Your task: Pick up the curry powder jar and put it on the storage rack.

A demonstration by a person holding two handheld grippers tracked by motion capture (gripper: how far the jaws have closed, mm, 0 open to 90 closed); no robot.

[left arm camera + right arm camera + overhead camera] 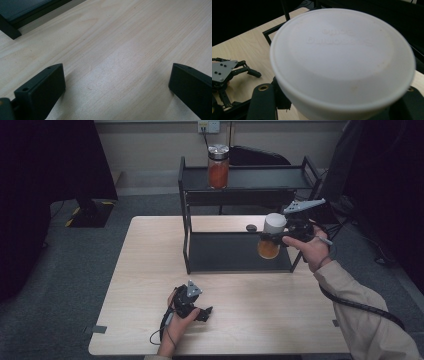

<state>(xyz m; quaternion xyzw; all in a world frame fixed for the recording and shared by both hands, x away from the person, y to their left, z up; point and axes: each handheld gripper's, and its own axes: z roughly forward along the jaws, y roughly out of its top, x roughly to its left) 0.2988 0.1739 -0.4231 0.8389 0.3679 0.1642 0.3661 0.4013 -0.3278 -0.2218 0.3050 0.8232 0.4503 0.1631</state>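
Right gripper point(276, 236) reaches in from the right, clamped on a white-lidded jar point(270, 237), held up over the right end of the rack's point(186, 225) lower shelf. Left gripper point(200, 311) rests on the near table point(145, 285), jaws apart, nothing between. Second jar point(218, 166) stands on the top shelf, far. Small black disc point(251, 227) lies left of the held jar.

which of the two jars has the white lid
The jar held in the right tongs by the rack's lower shelf: the white-lidded jar with orange contents. The other jar, on the top shelf, has a silver lid.
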